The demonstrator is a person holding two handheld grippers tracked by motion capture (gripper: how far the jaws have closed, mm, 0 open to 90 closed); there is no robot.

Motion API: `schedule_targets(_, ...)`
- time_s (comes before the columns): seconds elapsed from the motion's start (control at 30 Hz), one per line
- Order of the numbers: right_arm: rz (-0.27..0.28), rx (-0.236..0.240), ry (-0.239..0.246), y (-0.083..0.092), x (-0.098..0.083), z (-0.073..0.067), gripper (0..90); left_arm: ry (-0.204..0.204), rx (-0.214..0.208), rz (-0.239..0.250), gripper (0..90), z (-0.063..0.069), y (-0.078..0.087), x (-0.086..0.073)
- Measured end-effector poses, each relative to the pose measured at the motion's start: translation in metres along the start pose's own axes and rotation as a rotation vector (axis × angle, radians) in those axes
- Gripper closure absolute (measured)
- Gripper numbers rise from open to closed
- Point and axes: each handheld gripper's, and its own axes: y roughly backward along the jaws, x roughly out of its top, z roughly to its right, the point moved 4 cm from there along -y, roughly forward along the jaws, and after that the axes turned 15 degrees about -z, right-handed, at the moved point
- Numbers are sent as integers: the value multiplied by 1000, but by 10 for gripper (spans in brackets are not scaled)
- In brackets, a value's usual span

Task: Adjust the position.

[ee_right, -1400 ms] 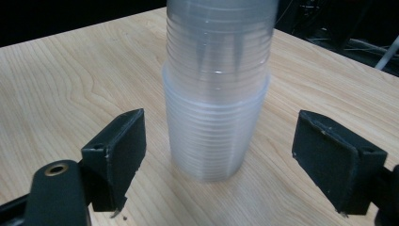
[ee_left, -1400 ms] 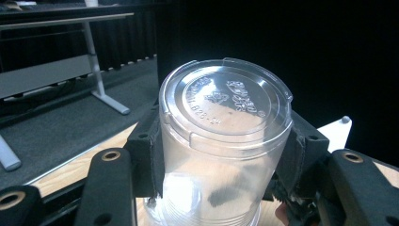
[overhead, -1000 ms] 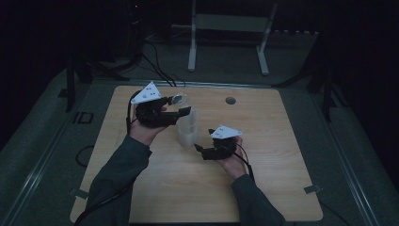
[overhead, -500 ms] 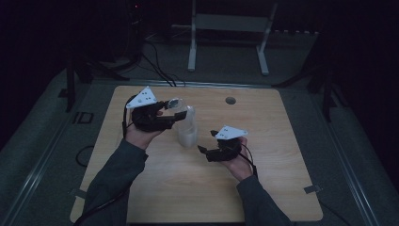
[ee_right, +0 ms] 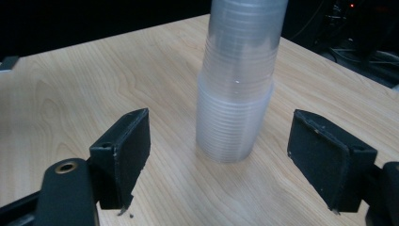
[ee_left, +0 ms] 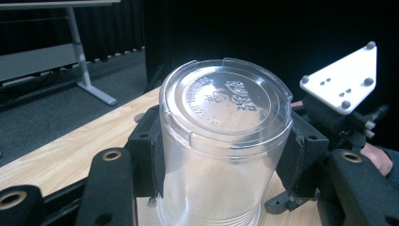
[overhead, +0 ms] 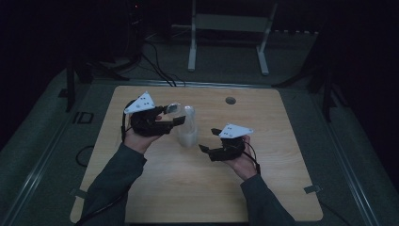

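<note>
Clamping the top of the stack of clear plastic cups (ee_left: 221, 141), your left hand-held gripper (overhead: 176, 116) has its pads pressed on both sides of the uppermost, upside-down cup. The stack stands upright on the counter (overhead: 282, 188), near its middle. Your right hand-held gripper (ee_right: 221, 162) has just been closing a little, yet its jaws stand spread, off the stack, which rises just beyond them.
</note>
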Motion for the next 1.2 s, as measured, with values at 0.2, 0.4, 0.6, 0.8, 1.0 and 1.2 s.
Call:
schedule_targets(0.2,9,14,23,4,3,-3,210,14,-20,2,431,-1,-4,-6)
schedule_targets(0.4,28,38,24,6,7,-4,207,28,-36,0,431,-3,-6,-13)
schedule_targets(0.6,60,74,12,9,11,-5,198,46,-60,3,431,-4,-9,-20)
schedule_targets(0.8,69,88,12,11,14,-7,194,53,-75,5,431,-4,-10,-24)
schedule_targets(1.0,78,97,19,11,17,-10,193,65,-96,20,431,-4,-12,-28)
schedule_targets(1.2,81,110,27,10,19,-13,193,75,-116,25,432,-3,-15,-34)
